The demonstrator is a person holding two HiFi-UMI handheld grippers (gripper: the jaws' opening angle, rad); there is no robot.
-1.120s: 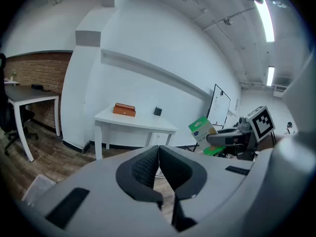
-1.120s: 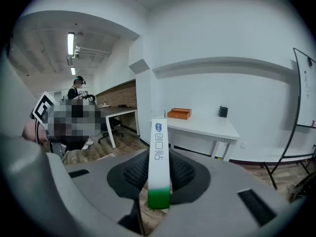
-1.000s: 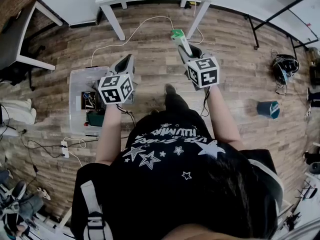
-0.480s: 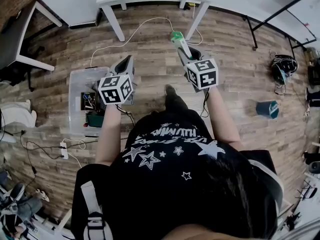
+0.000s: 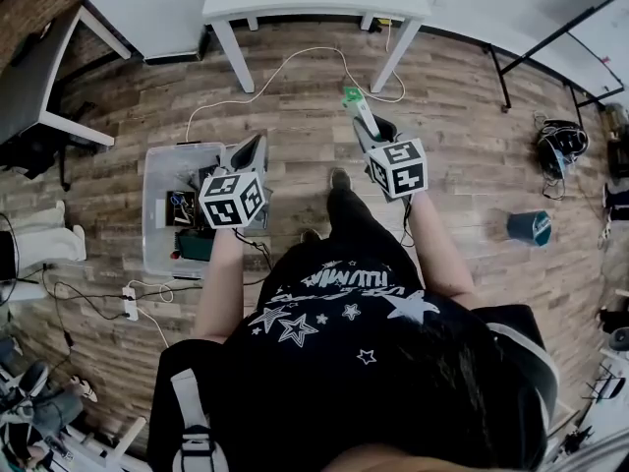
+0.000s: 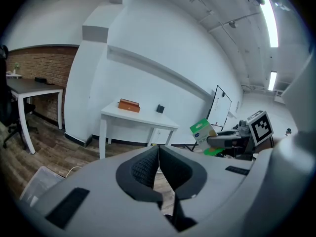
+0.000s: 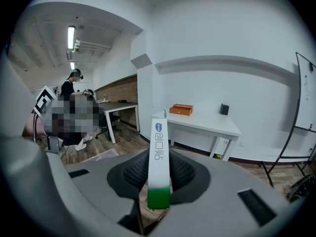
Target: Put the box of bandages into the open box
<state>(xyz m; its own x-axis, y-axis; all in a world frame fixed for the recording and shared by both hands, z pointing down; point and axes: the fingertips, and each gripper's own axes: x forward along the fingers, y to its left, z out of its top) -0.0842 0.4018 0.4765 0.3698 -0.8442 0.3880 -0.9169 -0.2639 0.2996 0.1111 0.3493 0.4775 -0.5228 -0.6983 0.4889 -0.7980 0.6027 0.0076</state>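
Head camera: above the person, aimed steeply down; wood floor (image 5: 295, 96) far below, left gripper (image 5: 257, 140) and right gripper (image 5: 364, 131) close under the lens. Left gripper camera: sits behind its own jaws, faces level across the room toward the white table (image 6: 138, 116); right gripper shows at frame right. Right gripper camera: likewise level, box of bandages (image 7: 159, 157) very near between its jaws. All three views share that table.

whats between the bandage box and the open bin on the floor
In the head view, the left claw, shut and empty, sits between the bandage box in the right claw and the clear bin; below it only wood floor.
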